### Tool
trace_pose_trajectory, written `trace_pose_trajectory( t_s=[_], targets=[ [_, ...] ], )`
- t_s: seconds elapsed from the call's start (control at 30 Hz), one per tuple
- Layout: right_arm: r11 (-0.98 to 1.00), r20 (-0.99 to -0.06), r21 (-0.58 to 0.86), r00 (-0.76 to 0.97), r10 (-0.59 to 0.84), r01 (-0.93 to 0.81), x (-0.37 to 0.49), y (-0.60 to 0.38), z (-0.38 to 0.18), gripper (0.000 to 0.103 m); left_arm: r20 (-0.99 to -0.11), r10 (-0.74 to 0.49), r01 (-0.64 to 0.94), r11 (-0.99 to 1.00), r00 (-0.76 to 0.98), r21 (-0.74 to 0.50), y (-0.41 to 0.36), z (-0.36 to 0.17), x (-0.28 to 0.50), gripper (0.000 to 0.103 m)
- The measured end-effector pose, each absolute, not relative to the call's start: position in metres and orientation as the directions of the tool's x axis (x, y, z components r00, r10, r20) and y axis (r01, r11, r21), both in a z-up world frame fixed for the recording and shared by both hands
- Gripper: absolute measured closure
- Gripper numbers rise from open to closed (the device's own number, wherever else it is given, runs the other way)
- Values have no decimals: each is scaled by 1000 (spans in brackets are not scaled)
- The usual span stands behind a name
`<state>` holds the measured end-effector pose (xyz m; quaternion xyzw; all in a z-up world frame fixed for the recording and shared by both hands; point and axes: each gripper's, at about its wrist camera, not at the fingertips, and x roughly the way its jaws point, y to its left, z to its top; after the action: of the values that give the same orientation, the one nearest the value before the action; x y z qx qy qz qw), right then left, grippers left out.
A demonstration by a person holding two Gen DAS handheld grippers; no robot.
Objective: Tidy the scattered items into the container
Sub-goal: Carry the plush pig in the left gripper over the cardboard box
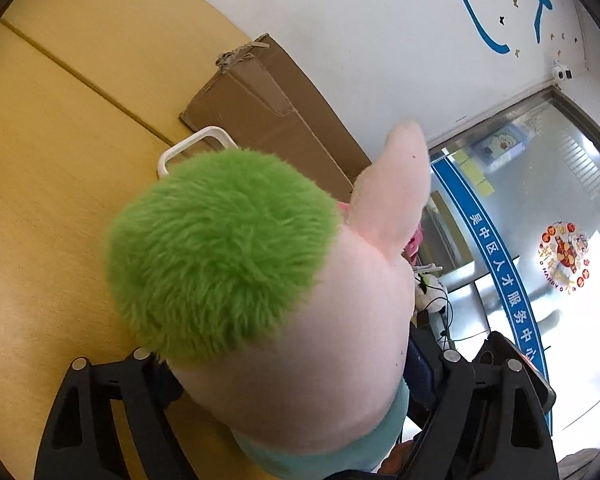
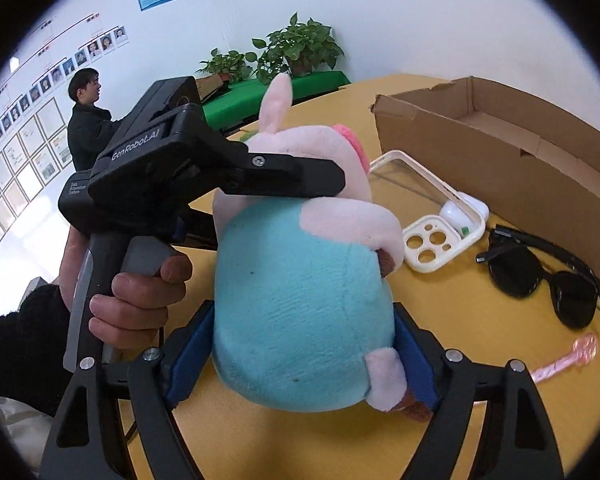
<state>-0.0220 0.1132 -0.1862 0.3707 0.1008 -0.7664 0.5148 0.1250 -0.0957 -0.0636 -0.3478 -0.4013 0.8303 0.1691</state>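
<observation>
Between my two grippers right now is the plush pig (image 2: 300,280), held up off the yellow table (image 2: 460,340). My right gripper (image 2: 300,360) has its blue pads (image 2: 188,356) pressed into either side of the teal belly, so it's pinching the toy low on the body. My left gripper (image 2: 276,176) comes in from my left and clamps the pink upper body just under the head. From the left wrist view that gripper (image 1: 300,380) is full of pig, with the green fuzzy tuft (image 1: 220,252) and a pink ear (image 1: 400,184) sticking out straight ahead of the fingers.

Handling-wise I'd guess this thing is light and super squishy. The belly already bulges around the pads, so it won't slip easily, but it'll flop if I only grab an ear or foot. The middle of the body is the spot; nothing here to break.

Ahead and to the right of my right gripper sits the cardboard box (image 2: 520,160), open and lying well beyond the toy. Between box and gripper, on the table: a white phone case (image 2: 432,240) with what looks like an earbud case (image 2: 456,210) resting in it, black sunglasses (image 2: 540,276) further right, and a small pink stick-shaped thing (image 2: 568,356) just off my right finger. All of those look like they have yet to go in.
</observation>
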Motion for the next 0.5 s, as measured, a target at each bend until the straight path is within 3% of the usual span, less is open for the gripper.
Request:
trace_pose_trajectory(
  t_s=[0.2,0.37,0.5],
  targets=[
    [-464,-625,361,-159,-764,809,-19,125,-190,22,-546,470,-40,-781,-694,-623,-64,-18,134,20],
    [-445,-555,333,-208,-805,831,-9,132,-160,25,-494,462,-111,-803,-736,-586,-71,18,144,20],
    [-441,-477,262,-282,-833,859,-14,144,-115,26,-442,452,-195,-836,-775,-513,-59,77,118,20]
  ],
)
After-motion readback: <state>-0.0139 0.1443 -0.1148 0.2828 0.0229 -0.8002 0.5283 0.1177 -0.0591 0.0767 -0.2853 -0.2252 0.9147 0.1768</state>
